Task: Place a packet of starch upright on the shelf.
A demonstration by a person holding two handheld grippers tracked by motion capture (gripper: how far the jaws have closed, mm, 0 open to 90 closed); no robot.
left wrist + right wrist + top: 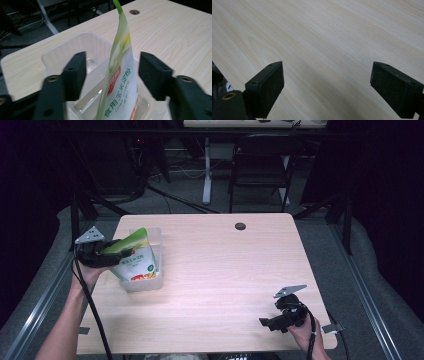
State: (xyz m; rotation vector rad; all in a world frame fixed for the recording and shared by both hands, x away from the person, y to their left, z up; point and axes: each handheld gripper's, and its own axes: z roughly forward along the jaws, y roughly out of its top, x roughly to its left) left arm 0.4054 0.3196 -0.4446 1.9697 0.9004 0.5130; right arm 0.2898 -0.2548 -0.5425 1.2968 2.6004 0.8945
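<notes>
One glossy flat corn-starch pouch (120, 82) upright in clear rigid plastic bin (75, 45).

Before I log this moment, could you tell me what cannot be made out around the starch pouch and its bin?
- Corn starch pouch: its bottom is cut off by the left gripper view's lower edge.
- Clear plastic bin: the high view's contents are hidden behind the pouch and left gripper.
- Pouch print: too small in the high view.
</notes>
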